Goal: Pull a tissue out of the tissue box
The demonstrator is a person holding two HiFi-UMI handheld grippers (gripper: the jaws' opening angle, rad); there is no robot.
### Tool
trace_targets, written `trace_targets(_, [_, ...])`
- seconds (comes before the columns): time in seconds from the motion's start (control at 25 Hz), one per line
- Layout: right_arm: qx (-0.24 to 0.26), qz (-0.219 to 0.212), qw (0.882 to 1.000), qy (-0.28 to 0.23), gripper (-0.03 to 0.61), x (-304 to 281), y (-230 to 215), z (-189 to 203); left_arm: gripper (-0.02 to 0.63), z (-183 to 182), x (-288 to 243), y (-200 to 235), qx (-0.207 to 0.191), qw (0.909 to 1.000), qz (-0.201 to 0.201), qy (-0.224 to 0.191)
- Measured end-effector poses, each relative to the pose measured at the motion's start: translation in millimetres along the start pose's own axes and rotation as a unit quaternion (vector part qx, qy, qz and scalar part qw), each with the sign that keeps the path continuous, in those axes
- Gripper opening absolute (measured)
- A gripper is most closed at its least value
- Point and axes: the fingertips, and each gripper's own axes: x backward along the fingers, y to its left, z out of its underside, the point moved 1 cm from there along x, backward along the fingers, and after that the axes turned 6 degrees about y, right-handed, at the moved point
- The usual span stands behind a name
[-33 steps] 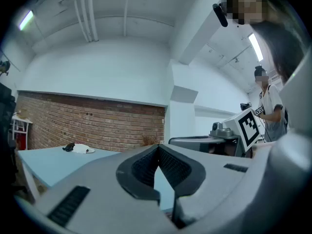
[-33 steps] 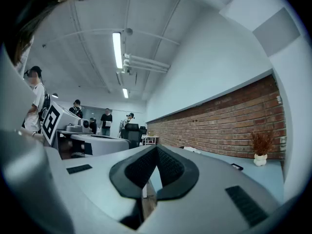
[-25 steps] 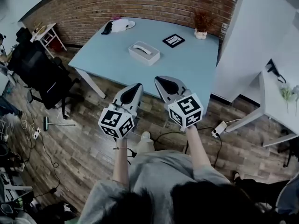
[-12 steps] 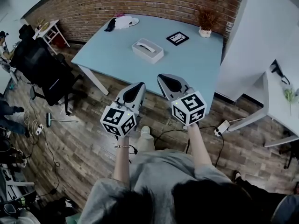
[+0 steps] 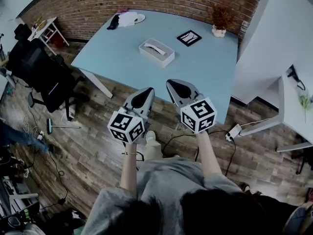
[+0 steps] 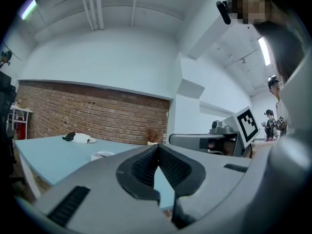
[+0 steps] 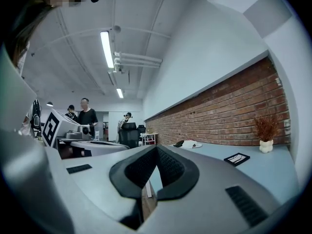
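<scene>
A white tissue box [image 5: 156, 52] with a tissue poking from its slot rests on the light blue table [image 5: 195, 72], a little left of the middle; in the left gripper view the tissue box [image 6: 101, 155] shows small and far off. My left gripper [image 5: 148, 89] and right gripper [image 5: 170, 83] hover side by side over the wooden floor, short of the table's near edge and well apart from the box. Both point level toward the table. Each is shut with its tips touching and nothing between them.
On the table stand a small potted plant [image 5: 220, 26], a black framed card [image 5: 189, 37], and a white plate with a dark item [image 5: 128, 19]. A black office chair [image 5: 41, 77] stands left. A white desk [image 5: 296, 116] is on the right, cables lie on the floor, and people stand far off.
Both grippers have shifted forward, toward the table's near edge. The table and tissue box sit slightly nearer and lower in the head view. Jaws stay shut.
</scene>
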Motion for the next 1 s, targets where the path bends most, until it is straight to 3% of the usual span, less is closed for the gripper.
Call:
trace_targets(0.56, [-0.006, 0.042, 0.999, 0.025, -0.002, -94, -56, -2, 0.003, -8, -57, 99, 0.012, 0.9995, 0.025, 0.018])
trace_targets(1.0, [-0.007, 0.071, 0.997, 0.041, -0.002, -149, -73, -4, 0.003, -13, -79, 158, 0.01, 0.998, 0.057, 0.025])
